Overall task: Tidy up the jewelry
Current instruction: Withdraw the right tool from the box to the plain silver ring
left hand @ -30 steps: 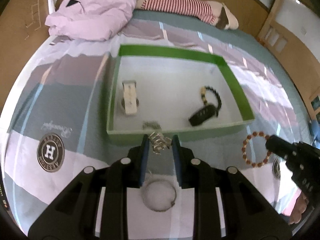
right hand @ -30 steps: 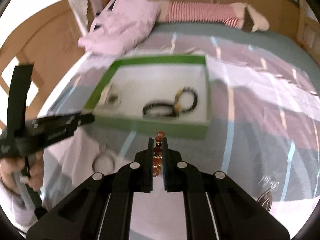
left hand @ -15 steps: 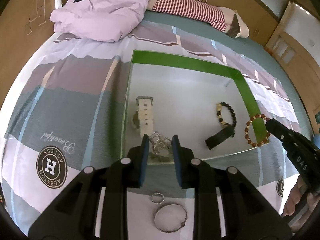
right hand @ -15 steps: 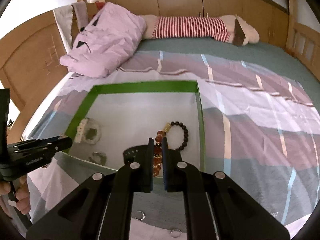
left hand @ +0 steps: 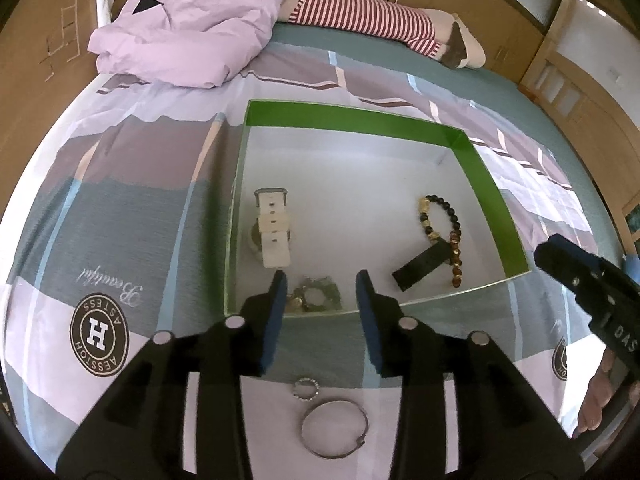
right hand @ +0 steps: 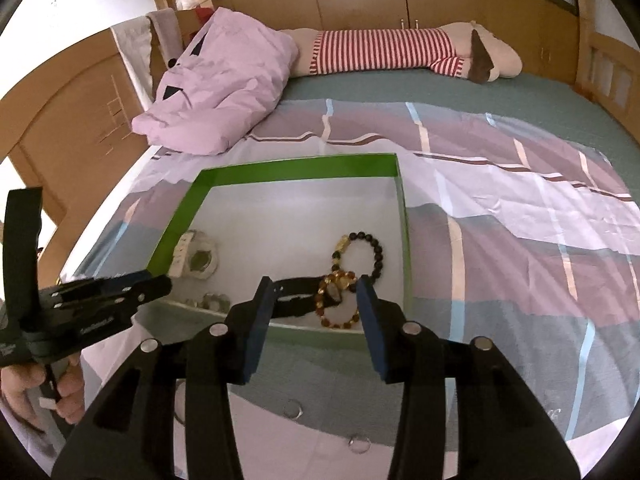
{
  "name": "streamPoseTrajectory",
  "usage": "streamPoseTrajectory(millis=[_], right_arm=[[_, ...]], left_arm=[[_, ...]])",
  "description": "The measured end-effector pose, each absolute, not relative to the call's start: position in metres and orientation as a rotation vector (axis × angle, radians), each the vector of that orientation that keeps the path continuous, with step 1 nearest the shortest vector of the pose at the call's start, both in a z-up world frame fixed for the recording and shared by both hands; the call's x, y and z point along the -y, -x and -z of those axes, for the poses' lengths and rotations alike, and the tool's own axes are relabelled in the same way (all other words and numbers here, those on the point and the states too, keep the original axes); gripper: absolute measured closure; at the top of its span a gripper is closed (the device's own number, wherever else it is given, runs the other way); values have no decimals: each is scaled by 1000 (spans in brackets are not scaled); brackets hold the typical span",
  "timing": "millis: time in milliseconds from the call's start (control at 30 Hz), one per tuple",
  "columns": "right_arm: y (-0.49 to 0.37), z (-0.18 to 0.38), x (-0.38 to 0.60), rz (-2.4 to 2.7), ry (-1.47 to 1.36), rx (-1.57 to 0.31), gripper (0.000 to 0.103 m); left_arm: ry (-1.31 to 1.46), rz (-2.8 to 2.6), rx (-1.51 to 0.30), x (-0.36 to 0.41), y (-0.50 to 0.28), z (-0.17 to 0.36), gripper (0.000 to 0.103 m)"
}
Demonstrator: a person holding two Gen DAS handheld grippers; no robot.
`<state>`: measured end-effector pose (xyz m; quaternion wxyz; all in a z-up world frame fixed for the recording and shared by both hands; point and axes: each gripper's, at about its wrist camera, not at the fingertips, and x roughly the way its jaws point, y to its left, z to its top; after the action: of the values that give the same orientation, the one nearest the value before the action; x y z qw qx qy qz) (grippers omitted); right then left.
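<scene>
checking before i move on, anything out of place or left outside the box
Yes: a large silver hoop and small beaded ring lie on the bedsheet, outside the green box. Both tongs are open.

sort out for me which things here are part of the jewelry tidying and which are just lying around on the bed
Part of the job:
- green box
- white watch
- black bead bracelet
- amber bead bracelet
- black band
- silver chain piece
- silver bangle, outside the box
- small ring, outside the box

Just lying about:
- pink quilt
- striped plush toy
</scene>
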<state>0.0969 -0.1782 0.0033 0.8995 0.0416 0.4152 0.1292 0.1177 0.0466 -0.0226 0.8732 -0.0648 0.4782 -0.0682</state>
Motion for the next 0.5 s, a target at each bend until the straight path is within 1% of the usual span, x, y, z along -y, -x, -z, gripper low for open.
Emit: streamPoseTrajectory(millis=[100,167,200,233,333,433,467,500], right_arm=[[-95,-5,179,-277,-97,-862,59],[-96,-4,180,-275,-111,-868,59],[-96,-4,181,-275,-115,-872,59],[-95,-3,181,-276,-119,-883,59],[-91,0,180,-279,-102,-925,59],[-79,15,178,-287,-67,-1017,59],[-76,23,179,-291,-67,-1051,61],[-74,32,181,-290,-74,-1090,73]], left_arm=[[157,144,-997,-50,-119,22,61],[170,131,-992,-53,-120,22,52],[175,126,-989,-54,-120,22,45],[183,119,-985,-56,-120,21,42],[189,119,-1015,-58,-116,21,42],[158,133,-1047,-55,-100,19,44],[150,143,-1055,-54,-93,20,45],[142,153,-1068,-53,-87,23,53]])
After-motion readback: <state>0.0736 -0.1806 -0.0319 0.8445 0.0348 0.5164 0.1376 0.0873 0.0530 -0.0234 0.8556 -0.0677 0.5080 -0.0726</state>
